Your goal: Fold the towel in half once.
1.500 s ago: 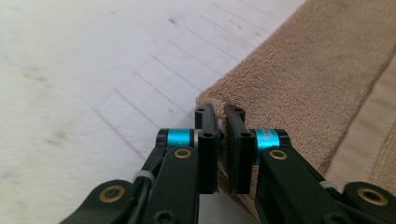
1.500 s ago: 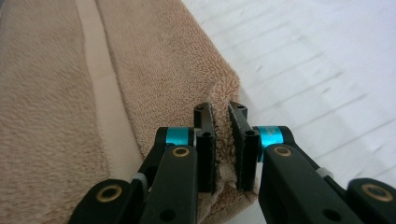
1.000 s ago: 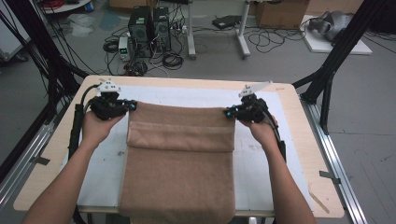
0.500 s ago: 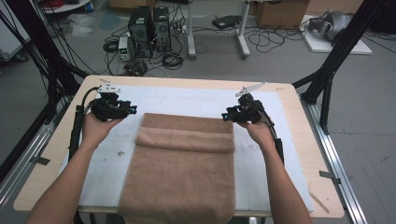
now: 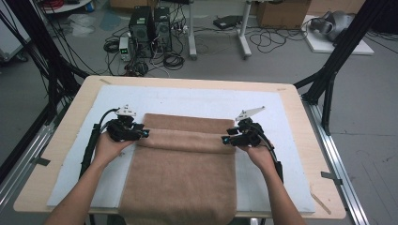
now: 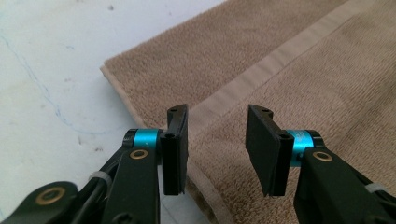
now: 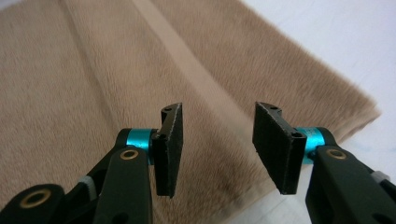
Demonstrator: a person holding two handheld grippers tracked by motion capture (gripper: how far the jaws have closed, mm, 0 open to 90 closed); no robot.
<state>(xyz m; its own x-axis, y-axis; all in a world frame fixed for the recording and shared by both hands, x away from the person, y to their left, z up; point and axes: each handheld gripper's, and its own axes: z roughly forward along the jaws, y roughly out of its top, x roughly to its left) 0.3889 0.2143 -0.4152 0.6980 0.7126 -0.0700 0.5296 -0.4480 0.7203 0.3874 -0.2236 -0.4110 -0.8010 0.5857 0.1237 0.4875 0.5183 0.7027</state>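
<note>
In the high view, a brown towel point(image 5: 183, 173) is seen folded at the table's point(image 5: 56, 154) near edge, flanked by the left tongs point(image 5: 143, 134) and right tongs point(image 5: 226, 139). In the left gripper view, the left tongs point(image 6: 216, 140), just opened, stand spread above the hem band, gripping nothing. In the right gripper view, the right tongs point(image 7: 217, 144) are likewise parted and empty.

Your surface: wooden table point(image 5: 300, 108), white mat point(image 5: 187, 101) on top.
On the mat: brown towel point(image 5: 183, 183), far end folded back, near end apparently overhanging the table's edge.
</note>
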